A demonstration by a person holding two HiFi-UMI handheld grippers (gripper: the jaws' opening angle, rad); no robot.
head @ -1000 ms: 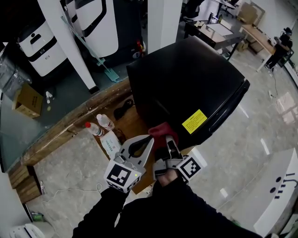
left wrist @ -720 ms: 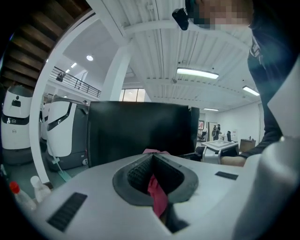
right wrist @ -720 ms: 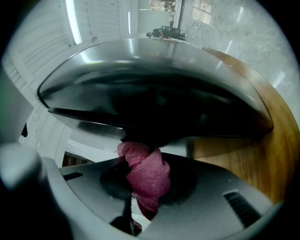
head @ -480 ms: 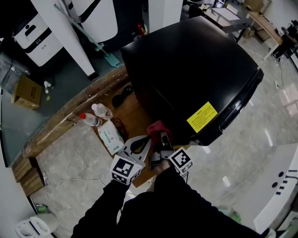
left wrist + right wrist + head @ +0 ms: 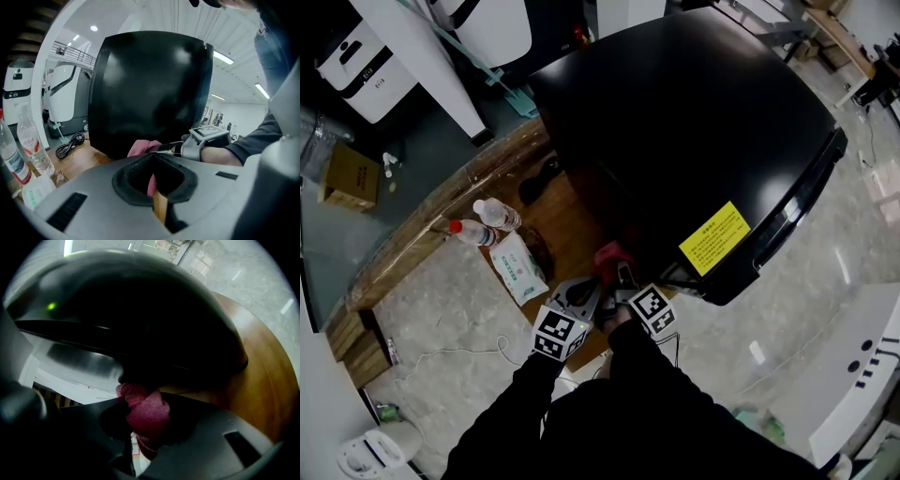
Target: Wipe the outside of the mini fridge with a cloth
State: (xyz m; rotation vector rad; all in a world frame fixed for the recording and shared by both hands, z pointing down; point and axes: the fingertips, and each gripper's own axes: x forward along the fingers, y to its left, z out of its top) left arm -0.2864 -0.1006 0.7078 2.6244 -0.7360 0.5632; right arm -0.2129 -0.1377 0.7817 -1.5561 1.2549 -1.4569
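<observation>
Your right gripper is clamped on the red cloth, a bunched wad bulging out past the jaws. The wad is pressed to the fridge's lower side, near the corner closest to you, just above the table's near edge. Your left gripper hangs just beside it, jaws together and holding nothing.

The cloth is likely soft, light and limp. Grip it by the bunched middle so a fat pad leads, not the jaw tips. The fridge looks heavy, stiff and glossy. It should stay put under a firm wipe, though the tips could scratch it.
</observation>
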